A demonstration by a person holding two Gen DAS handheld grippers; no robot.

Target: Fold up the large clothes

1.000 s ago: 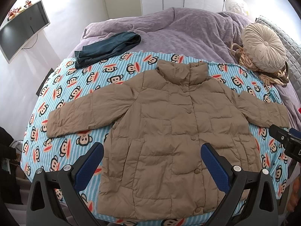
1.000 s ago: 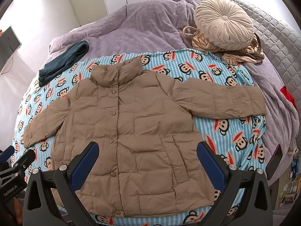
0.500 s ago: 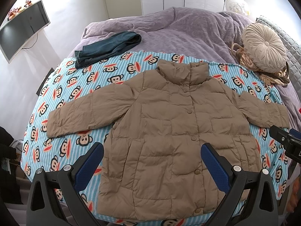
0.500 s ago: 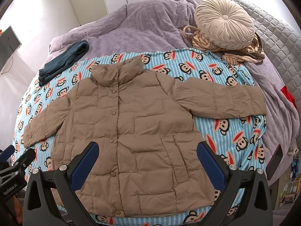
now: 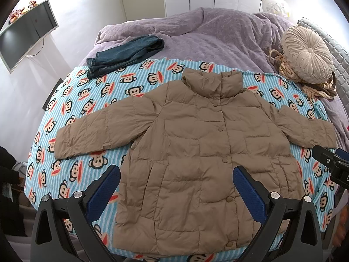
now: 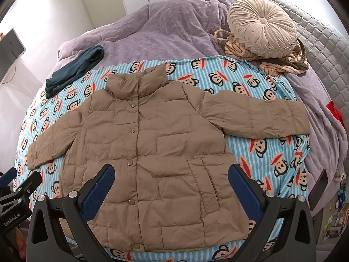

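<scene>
The left gripper [image 5: 176, 187] hangs wide and empty over the hem of the jacket [image 5: 196, 152], spread flat, buttoned, on the monkey sheet [image 5: 91, 100]; the right gripper [image 6: 171, 185] likewise. Puffy slick fabric could slip from a shallow pinch, or sleeves may drag the sheet.

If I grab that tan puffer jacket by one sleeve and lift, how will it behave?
The tan puffer jacket looks soft and quilted, so it would probably sag and drape rather than hold shape. Its puffy filling suggests it is light for its size. The smooth-looking shell may slide over the monkey-print blanket instead of catching on it.
</scene>
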